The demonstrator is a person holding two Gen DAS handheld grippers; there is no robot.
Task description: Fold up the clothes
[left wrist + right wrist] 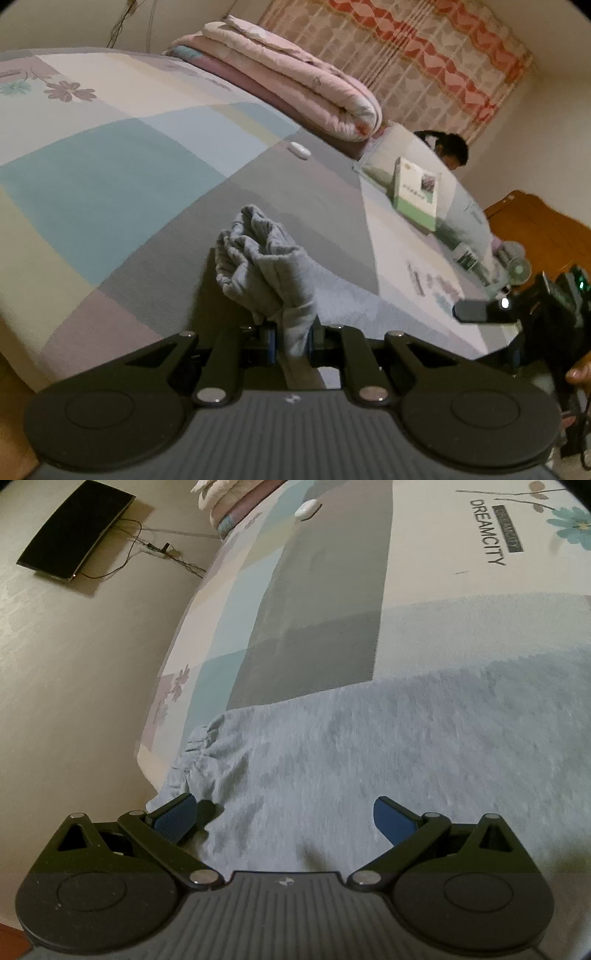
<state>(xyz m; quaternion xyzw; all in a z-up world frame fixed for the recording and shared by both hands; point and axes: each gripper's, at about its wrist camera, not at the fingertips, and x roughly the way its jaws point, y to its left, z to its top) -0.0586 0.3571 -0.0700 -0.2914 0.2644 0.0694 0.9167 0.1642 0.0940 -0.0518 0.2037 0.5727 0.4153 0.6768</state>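
A light grey garment [351, 746] lies spread on the patchwork bedsheet [314, 602], with a gathered cuff near the bed's corner. My left gripper [291, 341] is shut on a bunched fold of the grey garment [266, 266], which stands up in a crumpled peak above the blue pads. My right gripper [284, 819] is open wide just above the flat cloth, its blue pads [175, 818] apart, with nothing pinched between them. In the left wrist view the right gripper's dark tip [476, 310] shows over the bed's right side.
A folded pink quilt [295, 85] lies at the head of the bed, a small white object [299, 150] on the sheet near it. A bedside table holds a green-white box [417, 194] and a small fan [519, 269]. A person's head [450, 147] shows behind. A dark screen [75, 530] hangs on the wall.
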